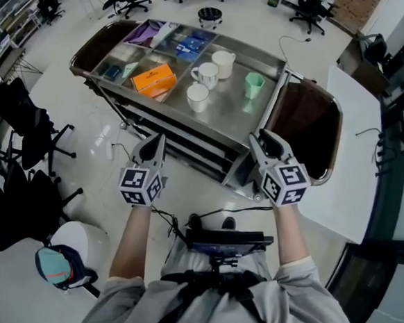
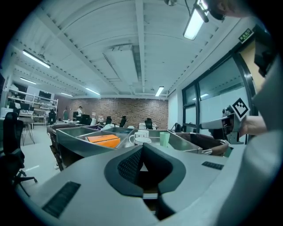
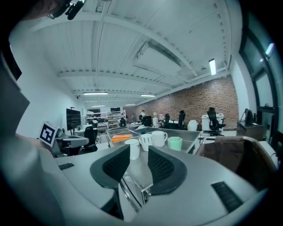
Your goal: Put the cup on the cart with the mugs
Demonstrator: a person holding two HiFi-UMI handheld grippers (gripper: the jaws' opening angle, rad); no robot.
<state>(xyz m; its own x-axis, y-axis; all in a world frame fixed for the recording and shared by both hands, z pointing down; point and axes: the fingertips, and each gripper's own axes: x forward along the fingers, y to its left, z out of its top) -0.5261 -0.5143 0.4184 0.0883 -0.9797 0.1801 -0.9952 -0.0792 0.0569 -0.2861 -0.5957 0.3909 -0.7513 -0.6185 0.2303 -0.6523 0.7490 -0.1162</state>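
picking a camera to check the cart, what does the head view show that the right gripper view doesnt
Only the head view: the blue packets and the lower shelves. Only the right gripper view: a ceiling light and the brick wall. Both: the three white mugs, green cup and orange box on the cart.

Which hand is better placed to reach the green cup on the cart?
Right. The green cup stands at the right end of the cart, straight ahead of the right tongs, which are open and empty. The left tongs are shut and farther off.

Left tool (image 1: 158,140) closed, right tool (image 1: 259,140) slightly parted
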